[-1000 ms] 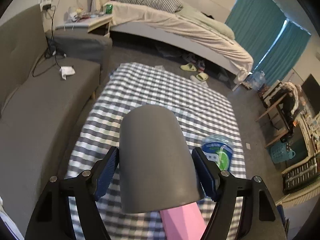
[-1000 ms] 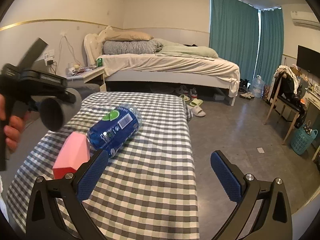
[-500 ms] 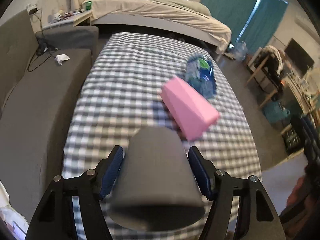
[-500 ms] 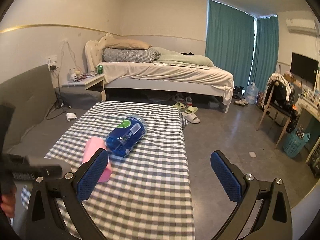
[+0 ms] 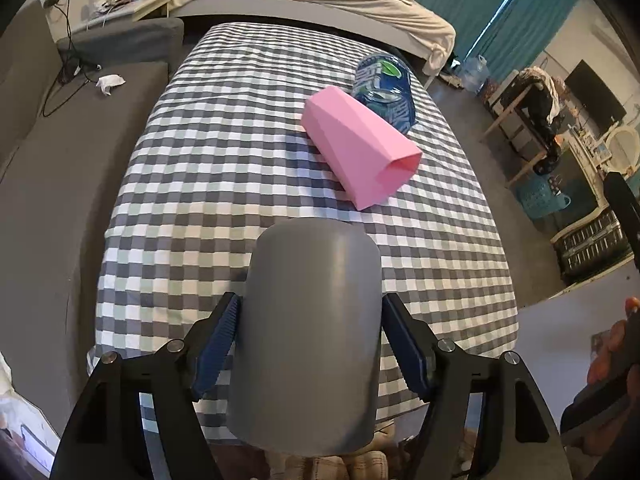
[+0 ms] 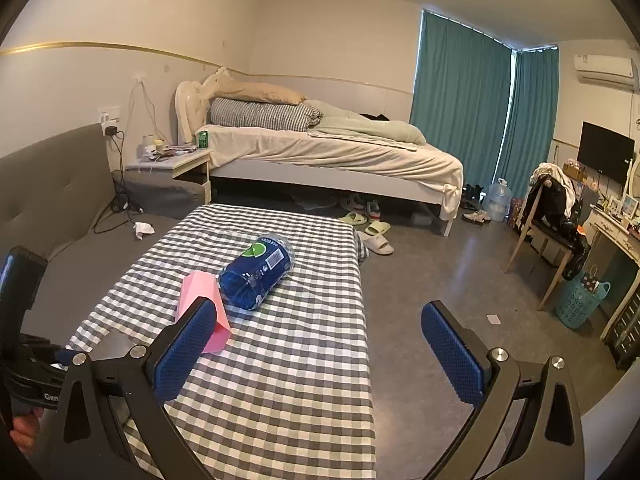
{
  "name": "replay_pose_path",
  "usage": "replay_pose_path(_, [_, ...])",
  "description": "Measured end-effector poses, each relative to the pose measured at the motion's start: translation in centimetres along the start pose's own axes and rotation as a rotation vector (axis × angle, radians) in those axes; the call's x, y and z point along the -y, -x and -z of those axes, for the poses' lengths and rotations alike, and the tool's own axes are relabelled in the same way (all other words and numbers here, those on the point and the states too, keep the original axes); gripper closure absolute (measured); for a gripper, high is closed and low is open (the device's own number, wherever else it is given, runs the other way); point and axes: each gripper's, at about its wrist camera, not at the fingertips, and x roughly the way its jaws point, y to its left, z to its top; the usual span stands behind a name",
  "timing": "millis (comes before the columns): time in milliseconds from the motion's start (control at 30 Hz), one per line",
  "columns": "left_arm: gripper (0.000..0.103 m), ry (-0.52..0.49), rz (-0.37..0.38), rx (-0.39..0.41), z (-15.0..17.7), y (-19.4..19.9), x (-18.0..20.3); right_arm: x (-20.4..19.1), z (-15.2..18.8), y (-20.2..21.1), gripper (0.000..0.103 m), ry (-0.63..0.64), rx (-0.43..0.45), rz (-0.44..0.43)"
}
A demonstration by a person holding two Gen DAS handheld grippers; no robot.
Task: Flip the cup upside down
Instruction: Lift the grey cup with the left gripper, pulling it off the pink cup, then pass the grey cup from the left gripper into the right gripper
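Grey cup sits clenched between my left gripper pads, closed base pointing toward 12 o'clock, above the near edge of the checked tablecloth. A pink cup and blue bottle lie at 1 o'clock. My right gripper hangs released, holding nothing. I judge the flip mid-way; next, lower it rim-down onto the cloth.

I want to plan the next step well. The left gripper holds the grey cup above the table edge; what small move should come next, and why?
Probably lower the grey cup straight down onto the checked cloth before opening. The left gripper is shut on it, closed end away from the camera, and the cloth just ahead is bare. The pink cup and blue bottle lie farther off.
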Motion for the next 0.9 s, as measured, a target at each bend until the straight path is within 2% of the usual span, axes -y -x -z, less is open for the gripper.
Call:
replay_pose_path(100, [0.029,0.017,0.025,-0.006,-0.5,-0.6,0.8,0.3,0.1,-0.2,0.0,-0.001,0.002,0.002])
replay_pose_path(267, [0.029,-0.007,0.056,-0.008,-1.4,-2.1,4.3,1.0,0.5,-0.8,0.0,-0.005,-0.016,0.009])
replay_pose_path(467, [0.028,-0.085,0.029,0.011,-1.5,-2.7,6.4,2.5,1.2,-1.1,0.0,-0.031,-0.044,0.035])
replay_pose_path(567, [0.023,-0.113,0.017,0.018,-1.3,-2.1,6.1,3.6,1.0,-0.8,0.0,-0.081,-0.043,0.054])
replay_pose_path(633, [0.018,-0.128,0.018,0.049,-1.1,-1.1,5.6,4.2,0.7,-0.9,0.0,-0.117,-0.067,0.047])
replay_pose_path(733, [0.005,-0.161,-0.002,0.122,-0.5,1.5,4.4,4.1,-0.2,-1.0,0.0,-0.136,-0.119,0.039])
replay_pose_path(867, [0.0,-0.164,-0.109,0.294,0.2,5.7,0.7,2.2,-1.3,-2.0,0.0,-0.171,-0.249,-0.056])
replay_pose_path(900, [0.0,-0.156,-0.126,0.315,0.2,6.1,-0.1,1.7,-1.5,-2.3,0.0,-0.177,-0.275,-0.078])
